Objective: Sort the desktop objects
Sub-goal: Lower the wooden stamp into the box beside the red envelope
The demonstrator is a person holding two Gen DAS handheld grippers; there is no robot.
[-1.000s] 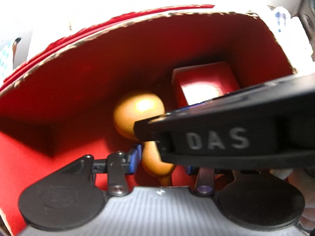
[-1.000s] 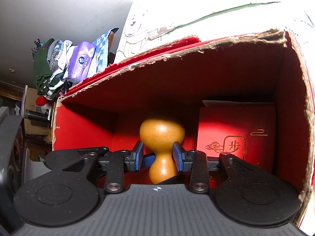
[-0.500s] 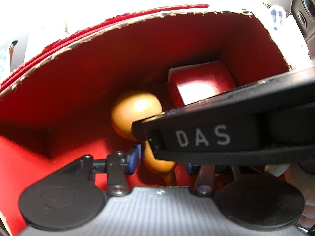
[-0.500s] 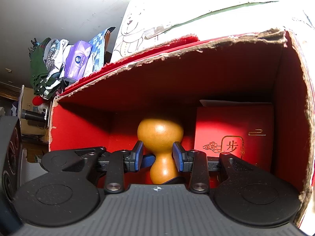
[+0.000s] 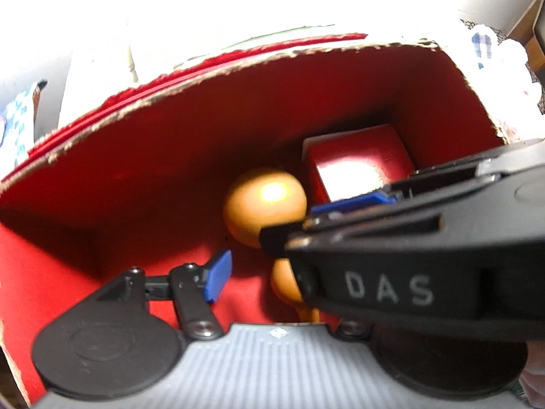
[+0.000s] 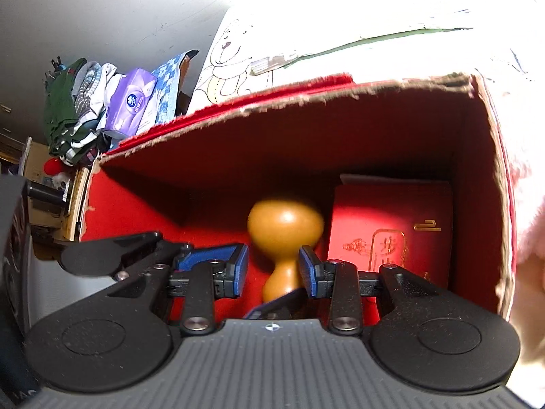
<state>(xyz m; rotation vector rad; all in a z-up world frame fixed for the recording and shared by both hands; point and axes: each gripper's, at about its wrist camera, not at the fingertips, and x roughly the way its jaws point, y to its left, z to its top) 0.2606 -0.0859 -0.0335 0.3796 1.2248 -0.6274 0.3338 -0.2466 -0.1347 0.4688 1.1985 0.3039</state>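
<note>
Inside the torn red cardboard box [image 6: 391, 129], beside a red gold-printed packet [image 6: 391, 225], the right gripper [image 6: 274, 269] stands parted around the orange wooden gourd [image 6: 284, 225]; the left gripper [image 5: 272, 279] gapes

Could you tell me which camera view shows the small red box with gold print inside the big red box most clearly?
The right wrist view: the small red box faces the camera, gold print visible, unobstructed. In the left wrist view the same box is glare-washed and partly hidden behind the right gripper.
</note>
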